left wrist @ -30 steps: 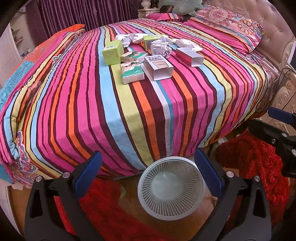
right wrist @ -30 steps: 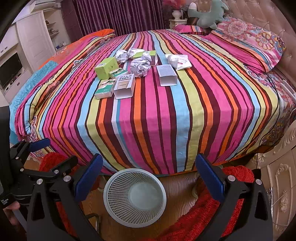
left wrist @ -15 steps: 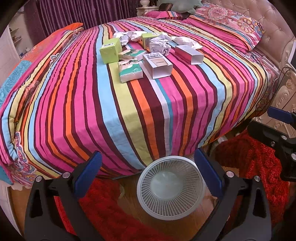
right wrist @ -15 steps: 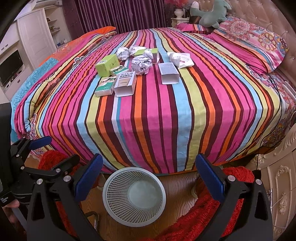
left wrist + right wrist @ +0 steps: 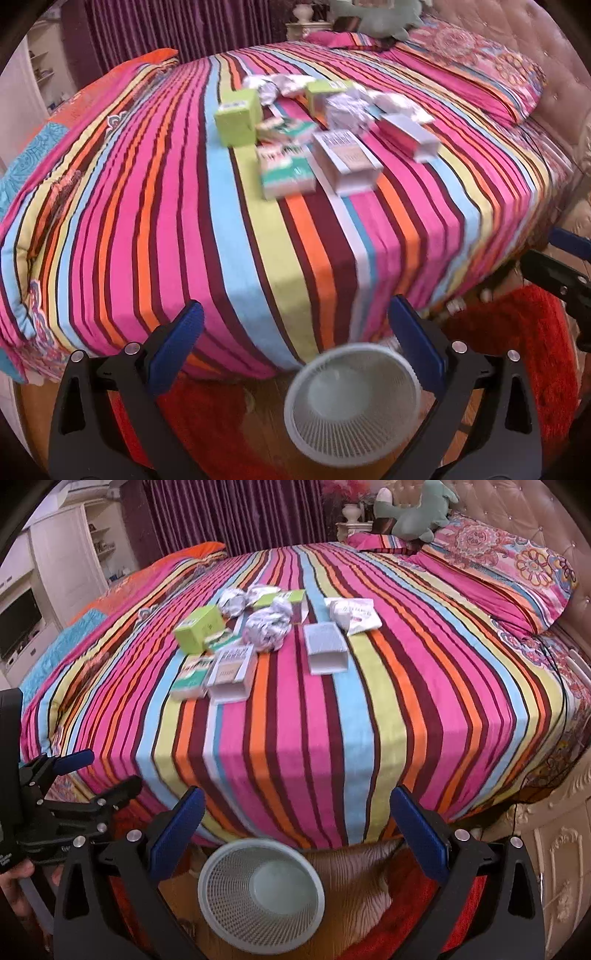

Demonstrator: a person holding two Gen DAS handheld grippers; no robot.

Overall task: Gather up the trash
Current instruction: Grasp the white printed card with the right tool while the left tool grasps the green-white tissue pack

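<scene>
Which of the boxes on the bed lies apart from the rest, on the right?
The open white box lies by itself on the striped bedspread, right of the crumpled paper ball. The lime green box and the others crowd together left of that ball.

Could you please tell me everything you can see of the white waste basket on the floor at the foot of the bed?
The waste basket is round and white or pale grey, apparently plastic, with mesh-like perforated walls, a smooth rim and a solid bottom. It stands upright on the wooden floor, close to the foot of the striped bed, beside a red rug. Its mouth faces up and it looks empty; no trash is inside. Neither gripper touches it. Whether it touches the hanging bedspread cannot be told.
</scene>
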